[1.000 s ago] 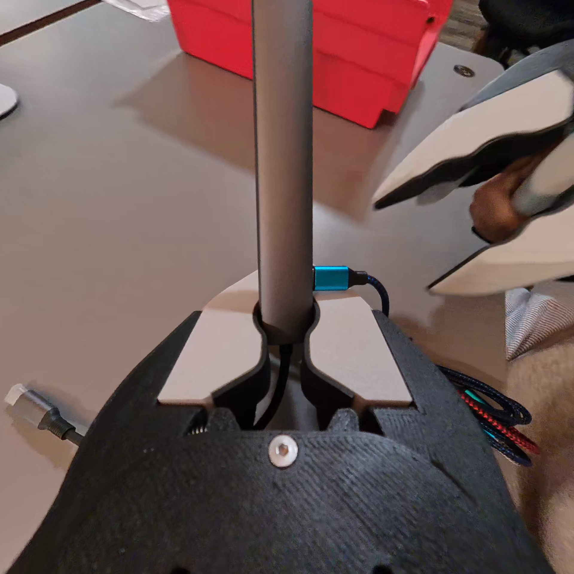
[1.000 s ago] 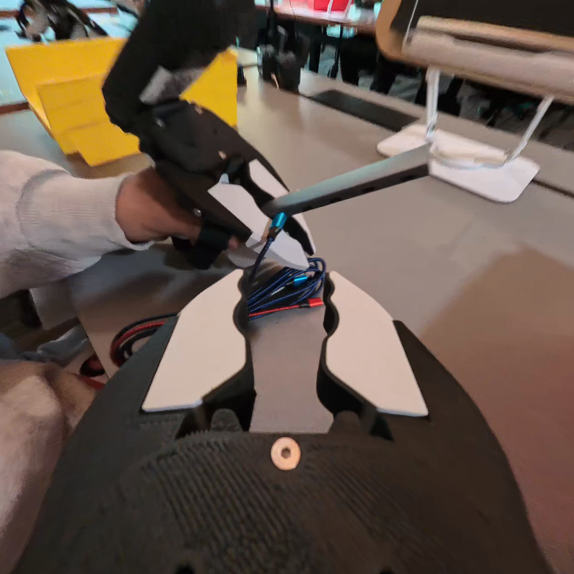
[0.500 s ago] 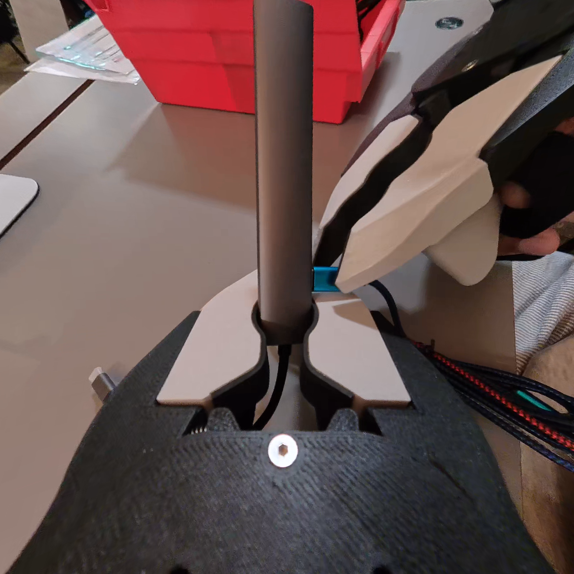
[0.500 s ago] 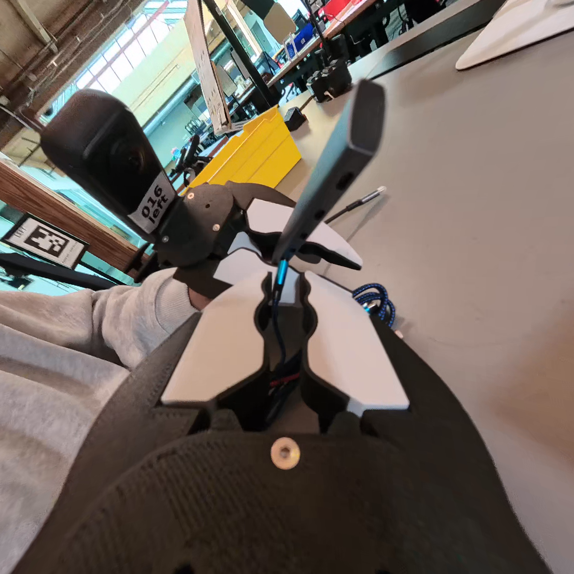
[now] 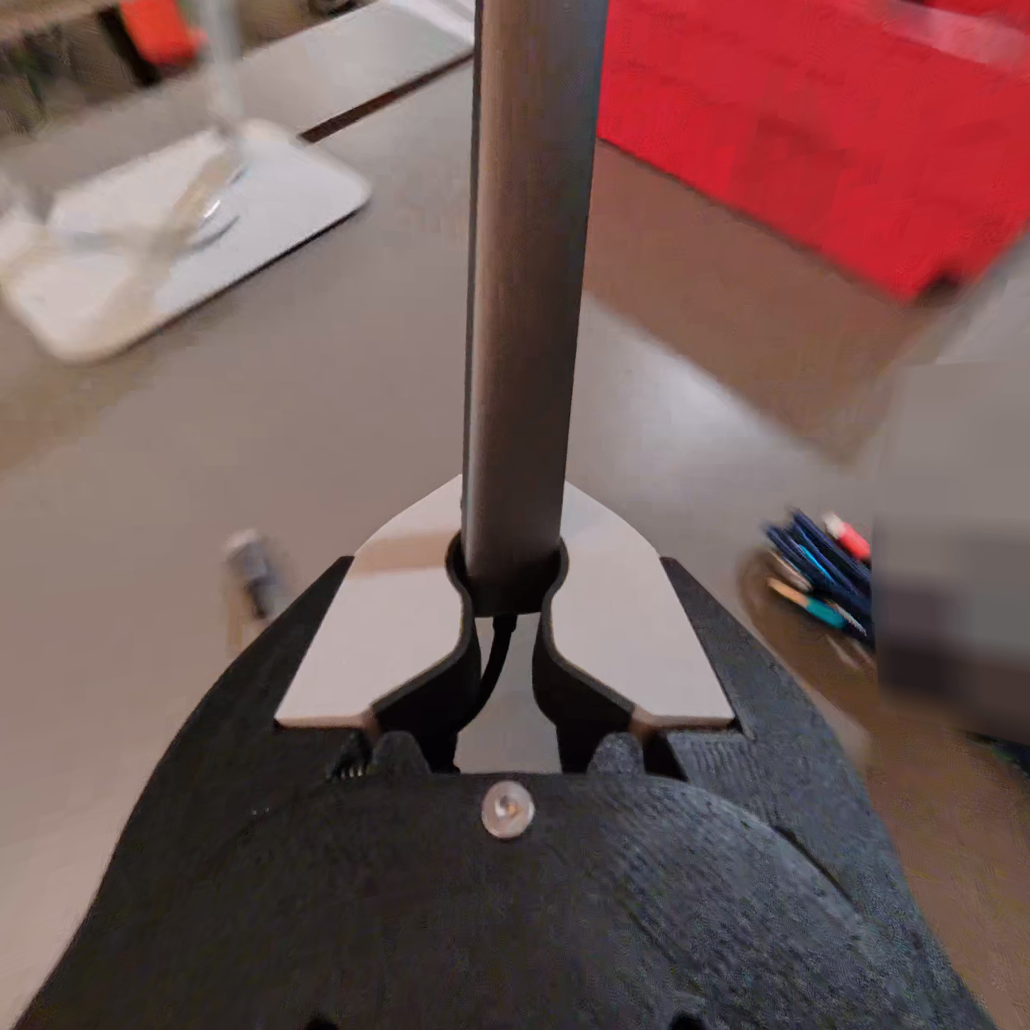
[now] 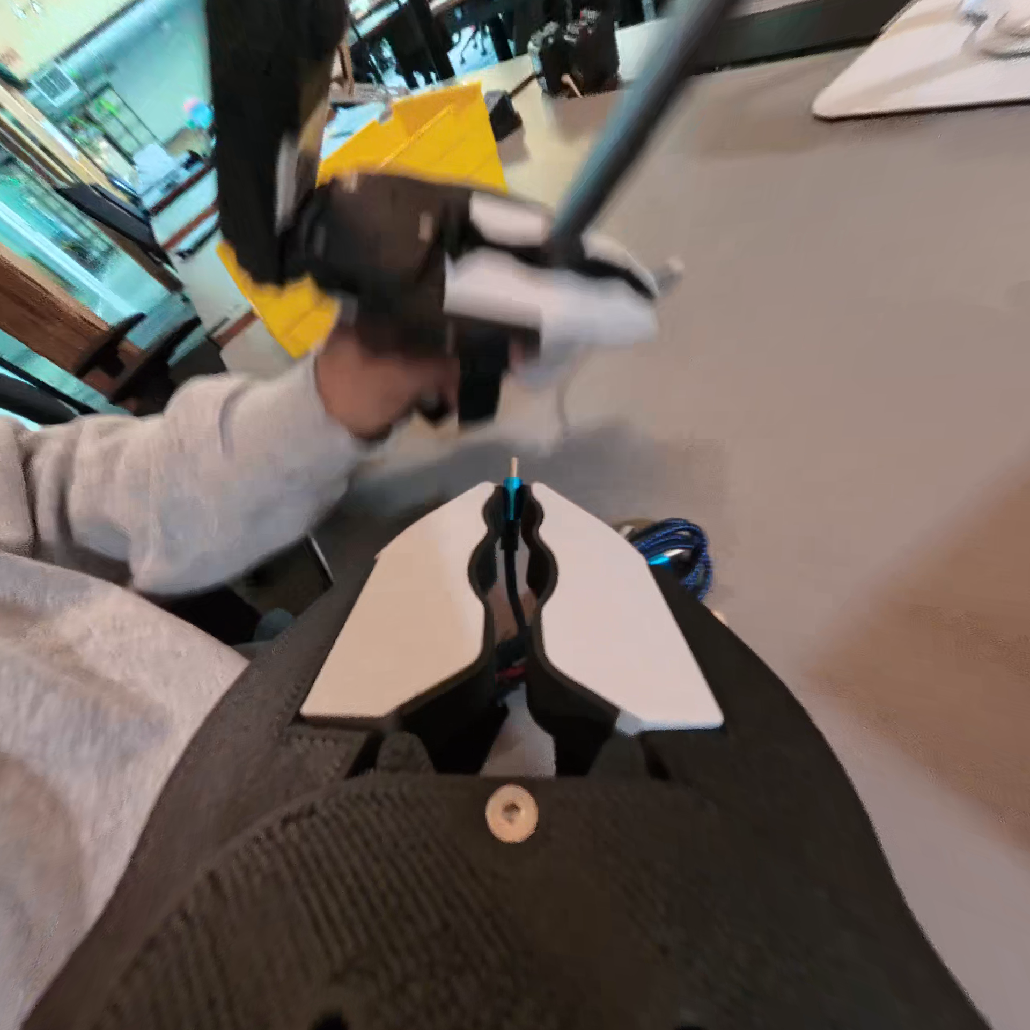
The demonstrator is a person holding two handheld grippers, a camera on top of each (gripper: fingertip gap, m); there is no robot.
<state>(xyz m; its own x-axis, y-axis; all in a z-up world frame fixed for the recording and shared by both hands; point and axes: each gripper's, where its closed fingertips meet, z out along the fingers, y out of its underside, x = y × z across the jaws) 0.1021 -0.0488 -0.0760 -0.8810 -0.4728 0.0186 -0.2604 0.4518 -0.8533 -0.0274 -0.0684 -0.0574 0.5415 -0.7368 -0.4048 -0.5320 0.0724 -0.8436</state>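
The grey table (image 5: 167,446) carried a red bin (image 5: 808,139) far right; the left gripper (image 5: 510,535) was clamped on a grey bar-shaped device (image 5: 529,278) pointing away – the right gripper (image 6: 513,490) pinched a blue cable plug (image 6: 510,499), near a cable bundle (image 6: 677,549) at its right

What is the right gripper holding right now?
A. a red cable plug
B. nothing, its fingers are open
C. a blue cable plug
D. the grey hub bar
C: the right gripper is shut on the blue cable plug, whose metal tip pokes out past the fingertips, while the grey hub bar sits clamped in the left gripper.
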